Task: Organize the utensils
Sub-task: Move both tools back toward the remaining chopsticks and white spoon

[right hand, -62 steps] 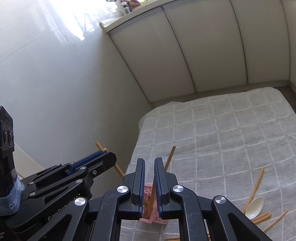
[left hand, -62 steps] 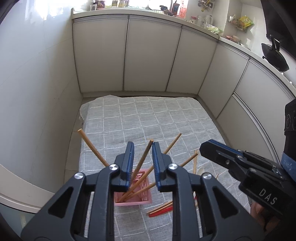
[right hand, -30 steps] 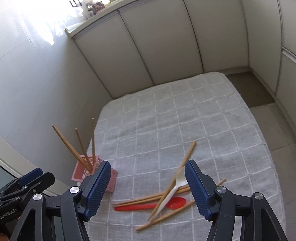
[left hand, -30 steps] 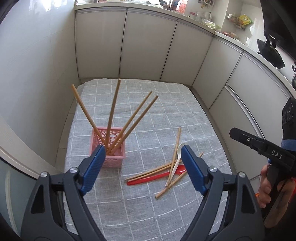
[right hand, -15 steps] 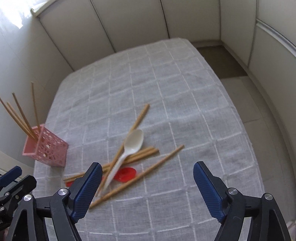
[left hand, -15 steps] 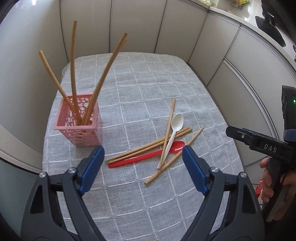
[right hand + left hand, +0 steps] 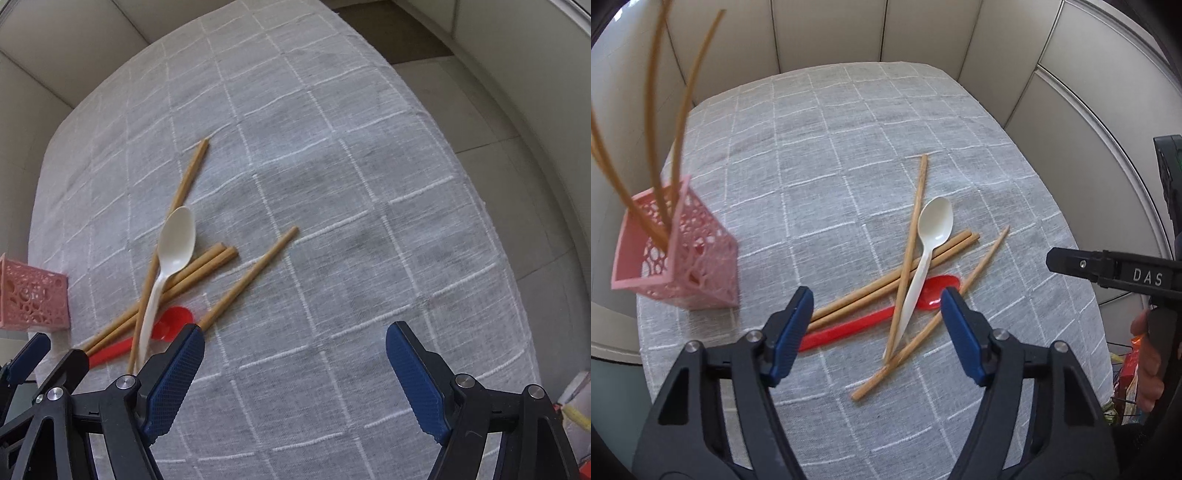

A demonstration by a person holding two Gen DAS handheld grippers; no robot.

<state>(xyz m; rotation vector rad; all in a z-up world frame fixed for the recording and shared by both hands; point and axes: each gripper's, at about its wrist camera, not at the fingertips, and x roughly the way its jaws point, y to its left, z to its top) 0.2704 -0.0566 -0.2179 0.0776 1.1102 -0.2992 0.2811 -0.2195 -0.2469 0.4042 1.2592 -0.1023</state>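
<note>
A pile of utensils lies on the grey checked cloth: several wooden chopsticks (image 7: 911, 236), a white spoon (image 7: 932, 229) across them, and a red spoon (image 7: 871, 321) underneath. A pink lattice holder (image 7: 683, 258) at the left holds several upright chopsticks. My left gripper (image 7: 877, 332) is open, hovering just above the near end of the pile. My right gripper (image 7: 295, 369) is open and empty, to the right of the pile (image 7: 173, 266); the holder (image 7: 33, 299) shows at its far left.
The cloth-covered table (image 7: 849, 129) is small, with cabinet doors (image 7: 923, 29) close behind and on the right. The table's right edge drops to the floor (image 7: 480, 110). The right gripper's body (image 7: 1108, 273) shows at the right of the left wrist view.
Both grippers opened after standing shut over the holder, then pulled away and came down towards the loose pile. The left gripper now hovers close over the pile.
</note>
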